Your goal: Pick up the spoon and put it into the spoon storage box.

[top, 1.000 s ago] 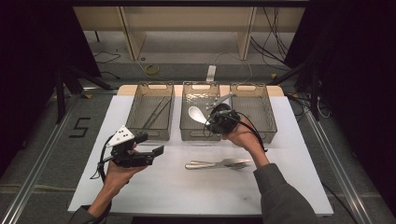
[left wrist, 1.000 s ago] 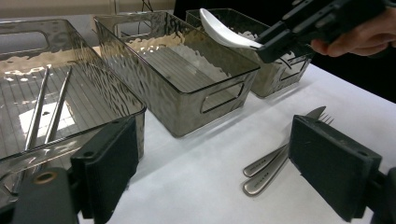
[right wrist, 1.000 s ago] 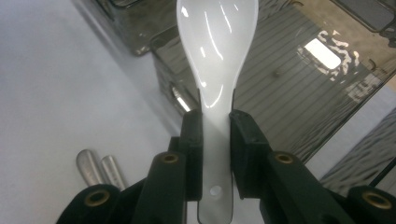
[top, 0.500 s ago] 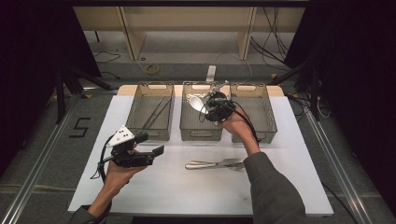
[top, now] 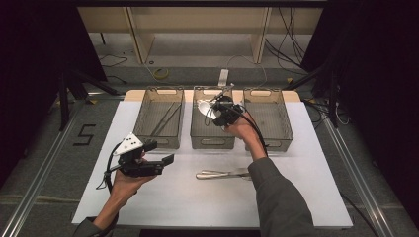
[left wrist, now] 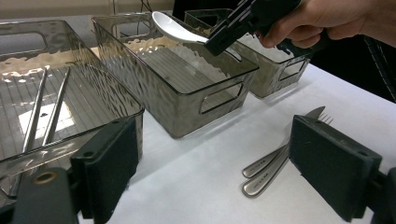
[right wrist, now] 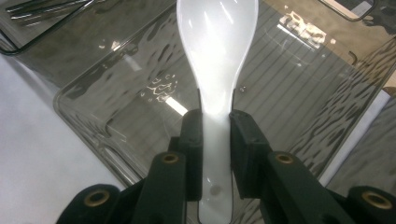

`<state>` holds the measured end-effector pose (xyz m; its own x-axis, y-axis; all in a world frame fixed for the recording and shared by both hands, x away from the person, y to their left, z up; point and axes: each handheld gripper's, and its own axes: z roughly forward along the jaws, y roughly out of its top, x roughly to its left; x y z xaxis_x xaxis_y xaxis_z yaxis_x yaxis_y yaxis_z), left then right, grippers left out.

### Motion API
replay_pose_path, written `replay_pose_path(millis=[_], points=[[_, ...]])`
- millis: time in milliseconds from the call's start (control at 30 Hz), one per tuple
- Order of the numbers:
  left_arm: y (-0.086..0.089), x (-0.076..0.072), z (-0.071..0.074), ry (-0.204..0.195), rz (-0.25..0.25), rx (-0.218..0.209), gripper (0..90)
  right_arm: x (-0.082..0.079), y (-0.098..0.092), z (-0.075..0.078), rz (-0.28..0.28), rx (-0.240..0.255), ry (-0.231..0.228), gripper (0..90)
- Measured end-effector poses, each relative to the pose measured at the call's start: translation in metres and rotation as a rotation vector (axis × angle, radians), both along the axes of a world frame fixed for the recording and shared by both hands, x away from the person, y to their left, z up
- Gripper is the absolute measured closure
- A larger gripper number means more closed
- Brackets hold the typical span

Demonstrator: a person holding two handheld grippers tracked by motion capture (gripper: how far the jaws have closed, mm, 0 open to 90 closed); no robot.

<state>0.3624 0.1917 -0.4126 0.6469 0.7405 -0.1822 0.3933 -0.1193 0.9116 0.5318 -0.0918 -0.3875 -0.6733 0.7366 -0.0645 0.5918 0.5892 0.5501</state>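
White spoon (right wrist: 215,56) pinched by its handle between the pads of the right gripper (right wrist: 215,140), bowl pointing away, hanging over the open top of the middle bin (top: 212,143). Seen from the left gripper view too, spoon (left wrist: 176,28) raised just above that bin's rim (left wrist: 187,91), not yet touching the floor inside. Middle bin otherwise bare, as far as can be told through the smoky plastic.

Sorting looks partly done. Left bin (top: 159,140) already holding a pair of thin metal chopsticks (top: 165,118), lying side by side along its floor. Right bin (top: 269,138) apparently holding nothing yet. Still waiting on the white table (top: 173,197), in front of the middle bin: a knife and fork (top: 222,174), lying together, handles toward the left gripper (top: 165,160).

Left gripper held low near the front left of the table, jaws spread wide with nothing between them, pointing across toward the cutlery.

Left to do, by judgement: lower and release the spoon into the middle bin, then clear the knife and fork from the table, most likely into the right bin. Roughly halfway along.
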Motion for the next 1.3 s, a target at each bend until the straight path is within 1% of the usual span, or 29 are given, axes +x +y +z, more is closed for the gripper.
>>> replay_pose_path(millis=[33,233,333,433,467,500,533,600,633,767,833,900,933,967,1067,1100,1167,1300], points=[[0.0,0.0,0.0,-0.001,0.002,-0.005,15.6,0.001,0.001,-0.001,-0.003,0.0,0.001,76.7],[-0.001,0.0,0.0,-0.001,-0.002,0.0,15.5,0.003,0.005,-0.009,-0.012,-0.023,0.022,76.7],[0.0,0.0,0.0,0.0,-0.002,0.001,15.5,0.004,0.007,-0.012,-0.015,-0.035,0.021,76.5],[0.0,0.0,0.0,0.0,-0.003,0.001,15.5,0.006,0.008,-0.015,-0.031,-0.04,0.028,76.1],[0.0,0.0,0.0,0.0,-0.003,0.001,15.5,0.006,0.009,-0.016,-0.028,-0.038,0.032,75.3],[0.0,0.0,0.0,0.0,-0.002,0.001,15.5,0.006,0.01,-0.018,-0.039,-0.039,0.034,73.4],[0.0,0.0,0.0,0.0,-0.002,0.0,15.5,0.006,0.01,-0.018,-0.034,-0.037,0.031,68.9],[0.0,0.0,0.0,0.001,-0.001,-0.001,15.5,0.005,0.011,-0.018,-0.037,-0.031,0.029,62.7],[0.0,0.0,0.0,0.002,-0.001,0.001,15.5,0.004,0.011,-0.017,-0.034,-0.028,0.028,61.6],[0.0,0.0,0.0,0.003,-0.001,-0.001,15.5,0.0,0.009,-0.01,-0.032,0.031,0.008,53.4],[0.0,0.0,0.0,0.002,0.0,0.003,15.5,-0.004,0.008,-0.006,-0.018,0.055,0.001,50.9],[0.0,0.0,0.0,0.003,0.003,-0.008,15.5,-0.011,0.007,-0.004,-0.005,0.066,-0.009,48.0],[0.0,0.0,0.0,0.004,0.003,-0.007,15.5,-0.013,0.005,-0.004,0.004,0.074,-0.019,46.6],[0.0,0.0,0.0,0.003,0.0,-0.001,15.5,-0.017,0.004,-0.003,0.011,0.084,-0.018,45.5],[0.0,0.0,0.0,0.001,0.0,0.0,15.5,-0.028,0.001,-0.002,0.027,0.123,-0.025,43.4],[0.0,0.0,0.0,0.001,0.001,0.0,15.5,-0.031,0.0,-0.001,0.036,0.131,-0.027,42.8],[0.0,0.0,0.0,0.002,0.001,0.004,15.5,-0.039,-0.002,0.001,0.048,0.127,-0.035,41.5],[0.0,0.001,0.0,0.003,0.003,0.004,15.5,-0.051,-0.007,0.001,0.049,0.146,-0.052,39.4]])
